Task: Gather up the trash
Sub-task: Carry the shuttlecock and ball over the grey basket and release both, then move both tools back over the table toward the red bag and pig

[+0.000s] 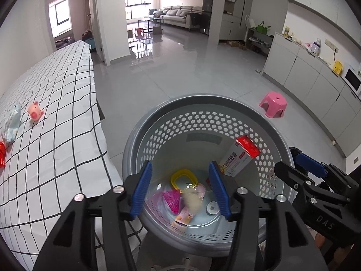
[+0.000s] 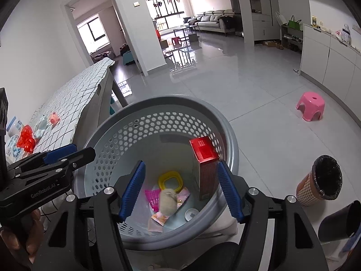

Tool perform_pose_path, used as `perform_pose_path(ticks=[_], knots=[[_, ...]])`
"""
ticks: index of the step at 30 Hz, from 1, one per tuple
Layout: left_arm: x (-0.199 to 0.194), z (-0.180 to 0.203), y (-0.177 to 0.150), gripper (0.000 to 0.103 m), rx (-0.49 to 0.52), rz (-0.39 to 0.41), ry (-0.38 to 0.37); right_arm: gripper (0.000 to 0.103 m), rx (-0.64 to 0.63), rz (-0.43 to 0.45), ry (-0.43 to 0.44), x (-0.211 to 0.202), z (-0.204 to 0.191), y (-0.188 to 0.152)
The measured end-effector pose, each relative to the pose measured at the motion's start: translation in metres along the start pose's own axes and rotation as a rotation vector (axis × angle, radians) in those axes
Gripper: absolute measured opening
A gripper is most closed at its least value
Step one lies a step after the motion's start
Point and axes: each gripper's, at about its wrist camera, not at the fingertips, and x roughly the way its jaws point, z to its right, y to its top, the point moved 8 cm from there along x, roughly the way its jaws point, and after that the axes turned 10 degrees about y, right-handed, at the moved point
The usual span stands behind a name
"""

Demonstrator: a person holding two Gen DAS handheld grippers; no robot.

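both my claws hang spread and empty over the grey basket (image 1: 225, 103) at lower centre: left claw (image 1: 180, 189), right claw (image 2: 181, 189). a red box (image 2: 204, 155) and scraps lie inside; red wrapper (image 2: 26, 139) and packets (image 1: 11, 124) wait on the desk (image 1: 67, 113), left.

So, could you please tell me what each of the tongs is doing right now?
Left tongs: open, holding nothing.
Right tongs: open, box not gripped.

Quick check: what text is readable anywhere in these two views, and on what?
"口腔脱敏膏": white face of the box in the basket.
"DAS": right gripper.
"GenRobot.AI": left gripper.
Box's red end, wipes packs: print too small.
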Motion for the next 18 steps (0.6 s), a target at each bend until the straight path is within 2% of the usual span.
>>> perform_pose_path(ticks=[8, 12, 18], knots=[[-0.01, -0.01, 0.003, 0.066, -0.026, 0.026, 0.019, 0.063, -0.014, 0.007, 0.004, -0.004, -0.007, 0.002], [-0.019, -0.018, 0.005, 0.079, -0.041, 0.059, 0.041, 0.065, -0.023, 0.009, 0.008, -0.004, -0.012, 0.002], [-0.035, -0.044, 0.008, 0.087, -0.089, 0.094, 0.061, 0.069, -0.061, 0.014, 0.031, 0.0, -0.036, 0.007]])
